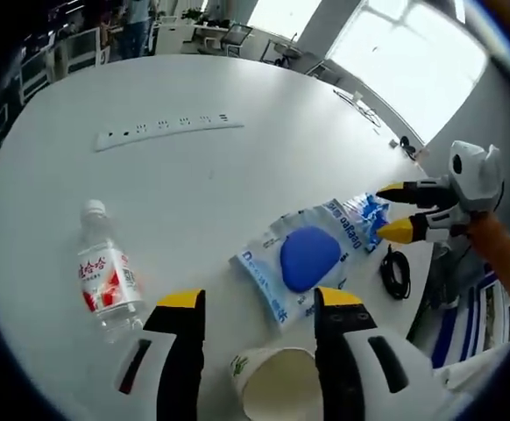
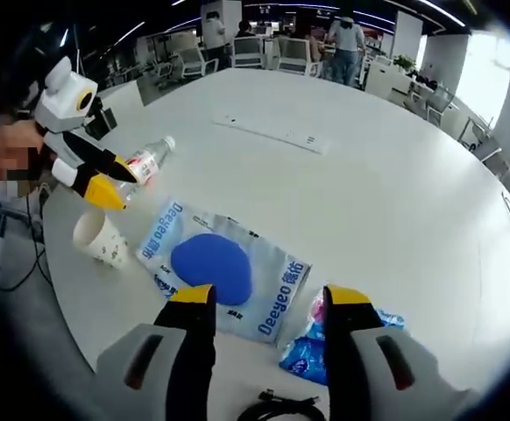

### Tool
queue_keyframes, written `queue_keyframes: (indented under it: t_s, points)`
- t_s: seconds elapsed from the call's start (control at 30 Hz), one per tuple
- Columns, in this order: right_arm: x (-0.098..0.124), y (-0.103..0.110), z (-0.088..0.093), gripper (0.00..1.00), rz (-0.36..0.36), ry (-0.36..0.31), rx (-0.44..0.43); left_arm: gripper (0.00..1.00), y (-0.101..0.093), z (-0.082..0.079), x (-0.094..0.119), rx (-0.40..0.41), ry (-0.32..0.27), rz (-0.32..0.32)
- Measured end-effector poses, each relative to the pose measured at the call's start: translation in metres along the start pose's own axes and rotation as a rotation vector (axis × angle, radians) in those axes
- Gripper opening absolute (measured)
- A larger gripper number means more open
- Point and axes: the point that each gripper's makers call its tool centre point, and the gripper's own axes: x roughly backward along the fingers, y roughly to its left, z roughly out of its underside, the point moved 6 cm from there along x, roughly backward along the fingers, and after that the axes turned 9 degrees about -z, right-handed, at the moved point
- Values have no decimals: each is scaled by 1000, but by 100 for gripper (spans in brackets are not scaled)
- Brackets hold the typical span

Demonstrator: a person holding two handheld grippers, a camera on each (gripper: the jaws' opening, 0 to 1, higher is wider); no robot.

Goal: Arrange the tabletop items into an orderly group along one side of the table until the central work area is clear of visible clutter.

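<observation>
Left gripper view: open tool (image 1: 259,303) over paper cup (image 1: 277,386), perhaps touching.

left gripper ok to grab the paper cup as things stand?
Probably yes. The left gripper is open, and the paper cup stands upright right at its jaws, rim showing between them. The water bottle and the blue-and-white pouch lie off to either side, not blocking.

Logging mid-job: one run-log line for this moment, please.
left gripper open over paper cup | right gripper open near blue pouch | water bottle lying flat
</observation>
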Motion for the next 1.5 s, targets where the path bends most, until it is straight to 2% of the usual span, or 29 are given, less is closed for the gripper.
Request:
queue_keyframes:
  t_s: [0.3, 0.47, 0.73, 0.83, 1.13, 1.5]
  points:
    - [3, 8, -13, 52, -44, -43, -36, 56, 4, -1, 13, -2, -30, -5]
    - [5, 13, -29, 53, -96, -93, -85, 61, 7, -2, 24, 5, -63, -8]
    - [5, 23, -58, 54, -132, -123, -50, 65, 17, 1, 46, 29, -110, -17]
    - [2, 32, -73, 53, -186, -156, -77, 65, 23, 3, 56, 38, -127, -25]
    - [-16, 56, -109, 53, -273, -174, -55, 65, 41, 15, 84, 75, -163, -51]
    - [-36, 72, -132, 53, -344, -173, -60, 66, 59, 29, 106, 100, -178, -62]
